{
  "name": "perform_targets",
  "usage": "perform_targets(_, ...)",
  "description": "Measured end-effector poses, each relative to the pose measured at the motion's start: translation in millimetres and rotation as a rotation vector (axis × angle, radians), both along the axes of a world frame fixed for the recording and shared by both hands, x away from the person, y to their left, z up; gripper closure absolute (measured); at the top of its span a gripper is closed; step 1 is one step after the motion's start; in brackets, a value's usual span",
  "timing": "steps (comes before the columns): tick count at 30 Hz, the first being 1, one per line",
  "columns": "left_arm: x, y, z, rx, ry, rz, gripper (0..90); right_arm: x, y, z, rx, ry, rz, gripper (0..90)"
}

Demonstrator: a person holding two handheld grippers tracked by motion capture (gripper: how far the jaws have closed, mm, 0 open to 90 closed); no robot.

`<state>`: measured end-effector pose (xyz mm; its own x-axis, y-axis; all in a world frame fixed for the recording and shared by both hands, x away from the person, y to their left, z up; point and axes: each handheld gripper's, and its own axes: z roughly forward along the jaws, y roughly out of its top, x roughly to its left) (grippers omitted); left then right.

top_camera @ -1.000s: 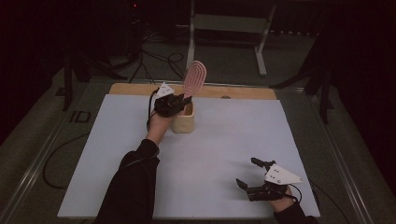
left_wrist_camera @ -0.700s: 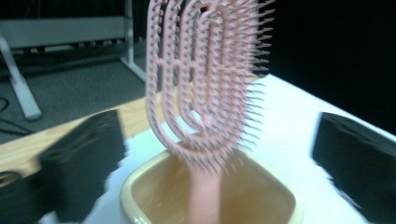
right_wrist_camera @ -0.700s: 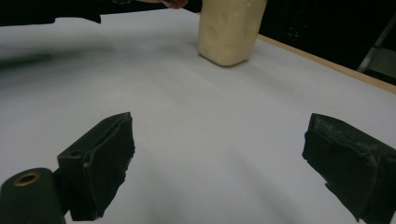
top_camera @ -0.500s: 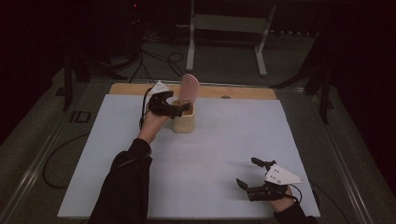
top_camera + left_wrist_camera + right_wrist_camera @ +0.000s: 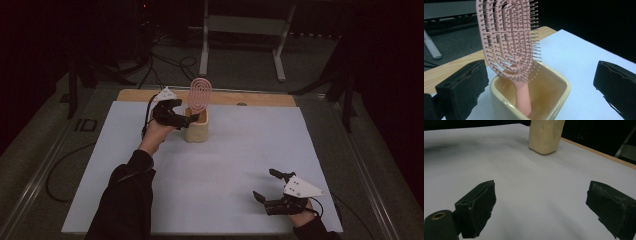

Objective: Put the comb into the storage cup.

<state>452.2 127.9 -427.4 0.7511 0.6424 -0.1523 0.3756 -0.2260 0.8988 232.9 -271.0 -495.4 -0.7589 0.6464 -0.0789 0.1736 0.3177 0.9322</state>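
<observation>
A pink oval plastic hairbrush (image 5: 511, 42) stands handle-down in a cream square ceramic cup (image 5: 196, 128) near the white bench's (image 5: 225, 165) far edge. Left tongs (image 5: 179, 116) gape beside it; right tongs (image 5: 268, 185) gape empty.

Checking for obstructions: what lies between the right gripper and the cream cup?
Nothing: bare white tabletop runs from the right gripper to the cream cup, per the right gripper view.

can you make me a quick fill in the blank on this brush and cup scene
1. The pink hairbrush stands with its handle down inside the cream ____.
2. The left gripper has its jaws ____, one on each side of the holder.
3. The right gripper sits over the ____ table cover, far from the holder.

Missing words: cup; open; white
</observation>
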Motion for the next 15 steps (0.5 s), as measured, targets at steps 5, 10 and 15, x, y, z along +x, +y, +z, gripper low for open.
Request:
perform_targets(5,-8.1,7.4,6.1,0.012,0.013,-0.022,0.0,0.0,0.1,0.4,0.003,-0.001,-0.002,8.5)
perform_targets(10,-18.4,16.2,11.0,0.026,0.019,-0.046,0.0,-0.8,1.2,1.1,0.0,-0.004,-0.001,8.4)
perform_targets(15,-30.4,27.3,14.3,0.03,0.014,-0.052,0.0,-0.2,0.5,0.8,0.002,-0.001,-0.003,8.5)
